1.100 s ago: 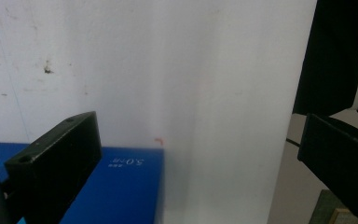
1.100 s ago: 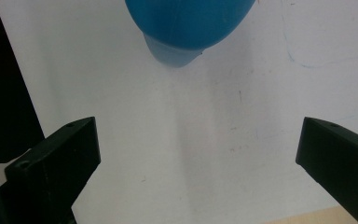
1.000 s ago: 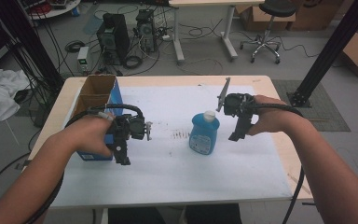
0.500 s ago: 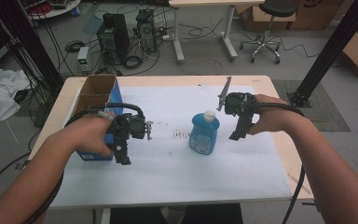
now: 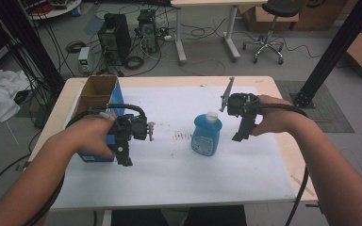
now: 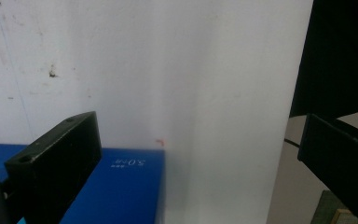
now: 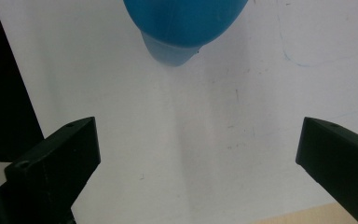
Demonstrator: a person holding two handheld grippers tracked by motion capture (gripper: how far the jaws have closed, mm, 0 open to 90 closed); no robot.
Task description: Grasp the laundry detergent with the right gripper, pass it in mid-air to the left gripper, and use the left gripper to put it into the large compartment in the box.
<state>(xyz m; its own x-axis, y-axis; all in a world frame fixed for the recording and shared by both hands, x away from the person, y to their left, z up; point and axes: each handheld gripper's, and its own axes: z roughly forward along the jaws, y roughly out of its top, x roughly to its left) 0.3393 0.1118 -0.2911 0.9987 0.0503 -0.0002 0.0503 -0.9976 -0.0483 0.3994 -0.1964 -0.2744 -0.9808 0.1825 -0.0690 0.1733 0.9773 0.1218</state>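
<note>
Roughly at the middle of the high view, a blue bottle (image 5: pixel 206 135) with a white cap stands upright on the white sheet (image 5: pixel 179 169) that covers the table (image 5: pixel 283 146). The right gripper (image 5: pixel 242 134) is held just to the right of the bottle, not touching it, its jaws pointing down toward the sheet. In the right gripper view the jaws stand wide apart with nothing between them, and the bottle (image 7: pixel 184 23) shows at the top centre of the frame, beyond the jaw tips. The left gripper (image 5: pixel 123 157) sits at centre left of the high view, well apart from the bottle, close against a blue cardboard box (image 5: pixel 95 101) with an open top. Its jaws are spread too, with only bare sheet between them; the blue box (image 6: pixel 116 186) fills the lower left of the left gripper view.
</note>
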